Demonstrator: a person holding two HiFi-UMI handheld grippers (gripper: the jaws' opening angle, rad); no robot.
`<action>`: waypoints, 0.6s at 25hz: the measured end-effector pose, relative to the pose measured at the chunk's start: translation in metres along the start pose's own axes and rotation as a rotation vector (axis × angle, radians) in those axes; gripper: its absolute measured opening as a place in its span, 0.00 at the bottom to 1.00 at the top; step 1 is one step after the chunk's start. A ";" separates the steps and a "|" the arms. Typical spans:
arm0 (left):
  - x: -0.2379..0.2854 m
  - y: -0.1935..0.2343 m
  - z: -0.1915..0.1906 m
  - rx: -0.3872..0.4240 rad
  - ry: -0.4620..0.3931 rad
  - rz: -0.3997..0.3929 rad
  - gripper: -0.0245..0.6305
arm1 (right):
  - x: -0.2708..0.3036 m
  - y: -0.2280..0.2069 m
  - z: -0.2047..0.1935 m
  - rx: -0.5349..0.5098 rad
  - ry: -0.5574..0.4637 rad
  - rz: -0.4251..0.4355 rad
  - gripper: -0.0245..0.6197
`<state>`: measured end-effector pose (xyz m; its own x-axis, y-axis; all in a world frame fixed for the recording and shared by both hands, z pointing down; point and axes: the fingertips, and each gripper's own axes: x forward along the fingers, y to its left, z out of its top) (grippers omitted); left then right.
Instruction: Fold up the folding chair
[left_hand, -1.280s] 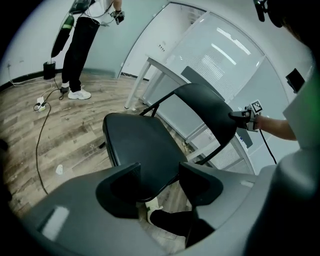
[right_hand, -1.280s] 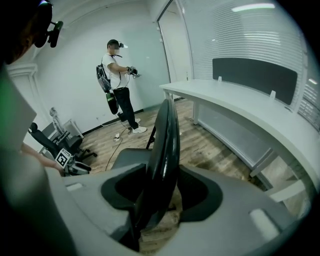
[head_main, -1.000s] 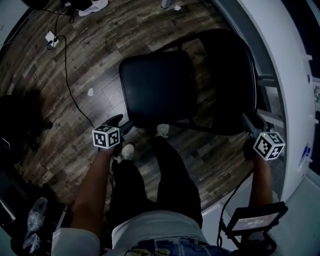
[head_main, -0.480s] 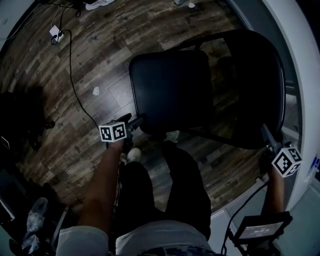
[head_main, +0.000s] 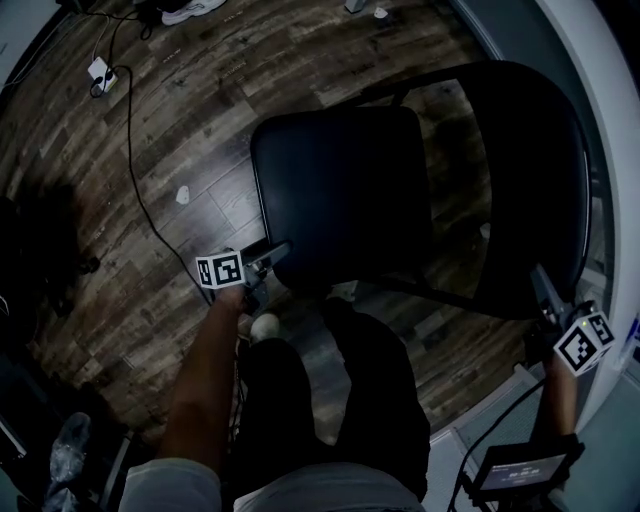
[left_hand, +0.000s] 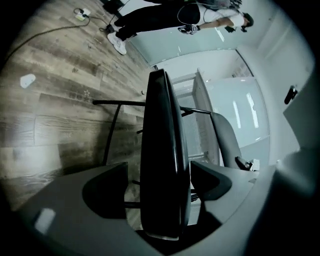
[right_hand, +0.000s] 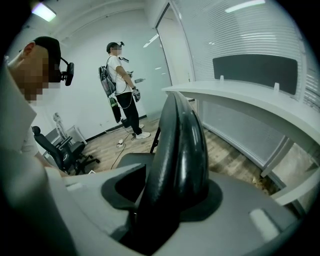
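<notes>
The black folding chair stands unfolded on the wood floor, its seat (head_main: 340, 190) in the middle and its backrest (head_main: 530, 190) at the right. My left gripper (head_main: 275, 252) is at the seat's near left edge. In the left gripper view its jaws are opening, and the seat's edge (left_hand: 160, 165) stands between them with a gap on the left side. My right gripper (head_main: 545, 290) is at the backrest's near end. In the right gripper view it is shut on the backrest's rounded rim (right_hand: 180, 150).
A black cable (head_main: 135, 150) runs across the floor to a power strip (head_main: 100, 72), with a paper scrap (head_main: 182, 195) nearby. A white curved counter (head_main: 610, 150) hems the chair on the right. My legs (head_main: 300, 400) are just below the seat. Another person (right_hand: 120, 85) stands far off.
My left gripper has sunk and rolled, and its jaws now straddle the seat's edge. The right gripper has kept its hold on the backrest.
</notes>
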<state>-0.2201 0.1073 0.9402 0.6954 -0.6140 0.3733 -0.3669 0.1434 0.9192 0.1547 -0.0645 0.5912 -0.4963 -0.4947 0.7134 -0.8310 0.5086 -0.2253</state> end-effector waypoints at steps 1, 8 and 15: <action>0.003 -0.001 0.000 -0.014 0.000 -0.033 0.65 | 0.000 0.001 0.001 0.001 -0.003 0.004 0.33; 0.026 -0.020 0.008 -0.062 -0.015 -0.220 0.65 | -0.003 0.003 0.004 -0.009 -0.031 0.003 0.33; 0.032 -0.026 0.001 -0.024 0.040 -0.240 0.46 | -0.003 0.003 0.008 0.020 -0.065 0.018 0.31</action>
<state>-0.1889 0.0826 0.9282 0.7848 -0.6018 0.1482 -0.1736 0.0161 0.9847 0.1523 -0.0669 0.5829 -0.5264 -0.5308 0.6642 -0.8260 0.5044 -0.2515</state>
